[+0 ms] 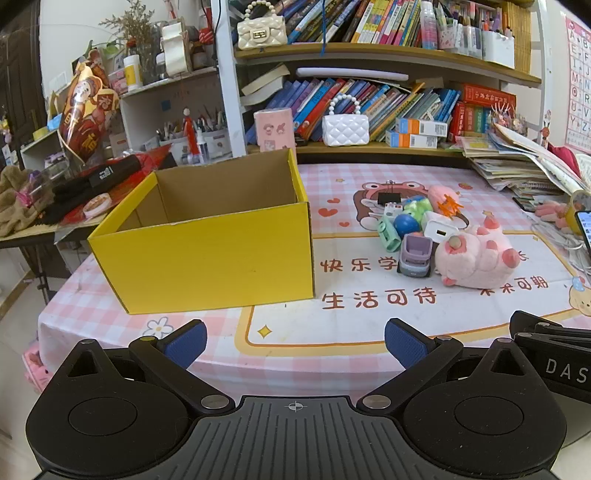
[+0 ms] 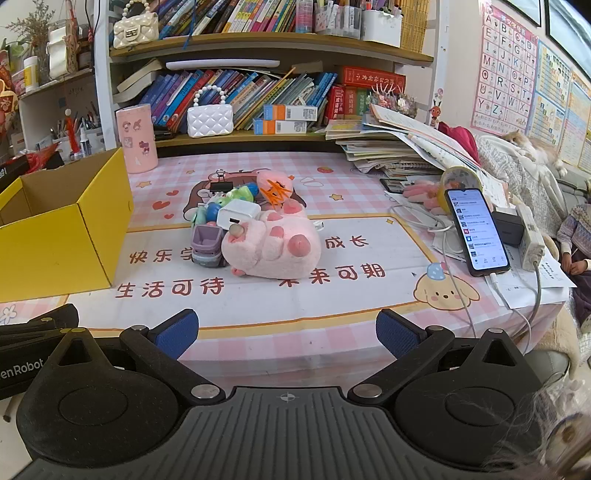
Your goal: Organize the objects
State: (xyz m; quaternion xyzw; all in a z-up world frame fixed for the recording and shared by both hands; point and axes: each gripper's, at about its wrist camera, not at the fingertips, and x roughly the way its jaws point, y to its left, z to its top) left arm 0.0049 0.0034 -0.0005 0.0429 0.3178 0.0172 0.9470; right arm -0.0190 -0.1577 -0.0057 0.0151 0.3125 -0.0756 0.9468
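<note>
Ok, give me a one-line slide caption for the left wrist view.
Open left hand-held gripper faces an empty yellow cardboard box beside a toy pile led by a pink plush pig on the checked tablecloth.

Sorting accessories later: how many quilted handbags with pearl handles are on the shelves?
2: a cream handbag on the upper shelf, a white handbag on the lower shelf. Others may hide behind clutter.
</note>
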